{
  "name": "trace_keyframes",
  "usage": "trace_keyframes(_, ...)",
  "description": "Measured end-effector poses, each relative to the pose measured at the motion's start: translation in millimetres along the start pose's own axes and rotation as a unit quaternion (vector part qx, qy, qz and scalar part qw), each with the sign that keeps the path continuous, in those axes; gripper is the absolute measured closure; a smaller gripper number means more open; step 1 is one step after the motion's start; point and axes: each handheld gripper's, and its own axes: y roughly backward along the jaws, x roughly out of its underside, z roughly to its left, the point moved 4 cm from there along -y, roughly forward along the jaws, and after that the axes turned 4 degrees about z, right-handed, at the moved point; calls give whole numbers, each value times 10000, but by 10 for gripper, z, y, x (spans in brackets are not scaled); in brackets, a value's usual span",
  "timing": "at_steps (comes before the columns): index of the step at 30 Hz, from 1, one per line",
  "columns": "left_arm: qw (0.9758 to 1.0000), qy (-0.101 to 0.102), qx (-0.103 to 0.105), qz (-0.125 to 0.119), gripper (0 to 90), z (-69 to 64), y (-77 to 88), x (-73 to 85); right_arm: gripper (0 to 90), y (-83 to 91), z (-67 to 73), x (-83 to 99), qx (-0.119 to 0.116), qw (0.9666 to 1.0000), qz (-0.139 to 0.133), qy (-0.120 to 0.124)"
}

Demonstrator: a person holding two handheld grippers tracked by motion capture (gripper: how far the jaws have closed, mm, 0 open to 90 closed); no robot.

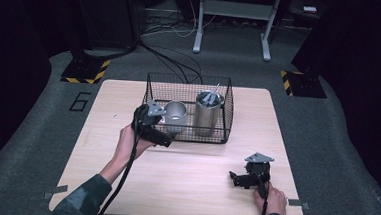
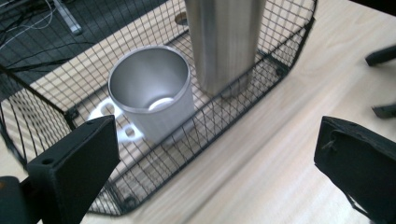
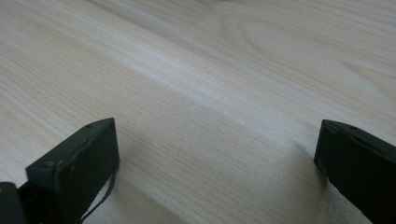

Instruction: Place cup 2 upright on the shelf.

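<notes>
My left tongs [image 2: 215,154] hover wide open, holding nothing, just near of the black wire basket [image 2: 261,70]. Inside its left half stands a short, shiny steel cup [image 2: 154,93], upright and open-topped, beside a taller steel cylinder [image 2: 224,42]. My right tongs [image 3: 215,158] gape empty over the pale wooden surface [image 3: 210,70].

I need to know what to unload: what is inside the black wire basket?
Inside the black wire basket stand a short, empty steel cup and a tall steel cylinder holding metal utensils; their lower parts are hidden. Something white lies under the cup.
</notes>
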Motion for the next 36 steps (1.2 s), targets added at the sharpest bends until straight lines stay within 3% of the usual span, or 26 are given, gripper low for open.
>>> trace_keyframes(7,9998,-52,-161,-62,1,-93,195,445,0,1,8,2,-6,10000,12,-44)
trace_keyframes(11,9995,197,-241,-52,1,-60,250,802,0,1,6,1,-4,10000,8,-29)
trace_keyframes(14,9988,365,-310,89,1,11,237,1086,0,1,8,2,-6,10000,13,-45)
trace_keyframes(18,9968,674,-364,235,1,91,191,1406,0,1,8,2,-7,10000,14,-43)
trace_keyframes(24,9928,917,-558,523,1,242,96,1823,0,1,8,2,-6,10000,13,-44)
trace_keyframes(30,9884,1199,-697,624,1,395,-13,2118,0,1,5,1,-4,10000,9,-29)
trace_keyframes(36,9855,1347,-770,688,1,491,-60,2252,0,1,0,0,-1,10000,5,-3)
